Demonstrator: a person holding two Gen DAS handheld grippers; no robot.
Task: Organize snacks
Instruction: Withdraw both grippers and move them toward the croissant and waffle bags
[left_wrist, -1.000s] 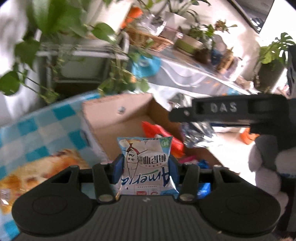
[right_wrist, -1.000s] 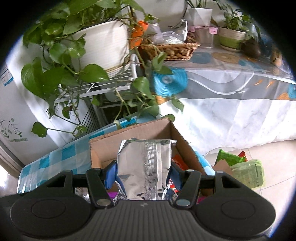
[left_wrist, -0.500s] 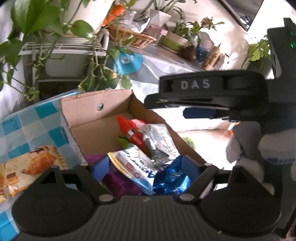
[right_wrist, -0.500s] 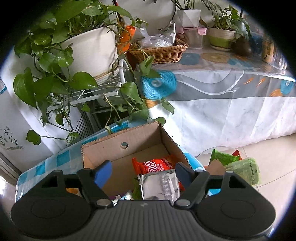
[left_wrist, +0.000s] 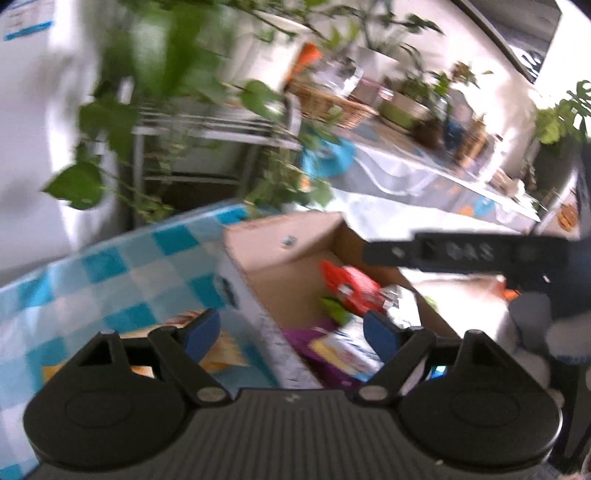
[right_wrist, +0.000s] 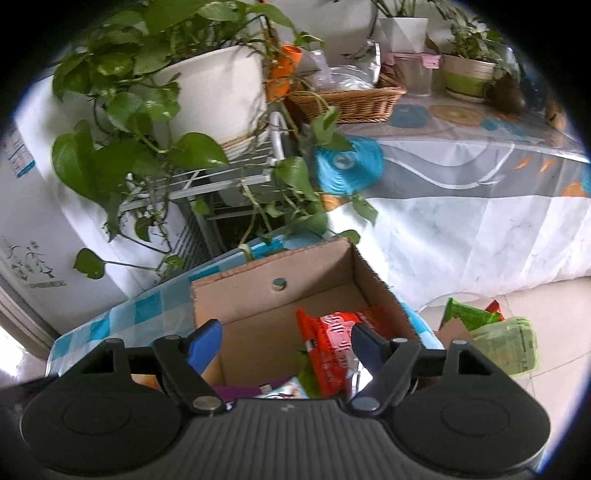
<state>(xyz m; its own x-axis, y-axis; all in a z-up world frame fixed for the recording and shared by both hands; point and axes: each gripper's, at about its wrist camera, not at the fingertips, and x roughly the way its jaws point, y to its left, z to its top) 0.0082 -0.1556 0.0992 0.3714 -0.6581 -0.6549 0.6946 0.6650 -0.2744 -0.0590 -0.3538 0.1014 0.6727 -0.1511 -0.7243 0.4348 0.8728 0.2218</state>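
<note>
Both snack packets that were pinched a second ago now lie in the cardboard box (right_wrist: 280, 295), and both tongs are empty.

Left tongs (left_wrist: 291, 334) are spread wide with nothing between the blue pads; they have just been opening, and they hang over the near left wall of the box, one pad above the checked desk cloth (left_wrist: 110, 280), the other above the box inside. Right tongs (right_wrist: 286, 341) are also spread wide and have just been opening, above the open box. A red packet (right_wrist: 332, 343) leans near the right wall, the back part of the box floor is bare. A pastry packet (left_wrist: 207, 350) lies on the desk just beside the left box wall. Plant leaves (right_wrist: 295, 173) hang close over the far box edge.
</note>
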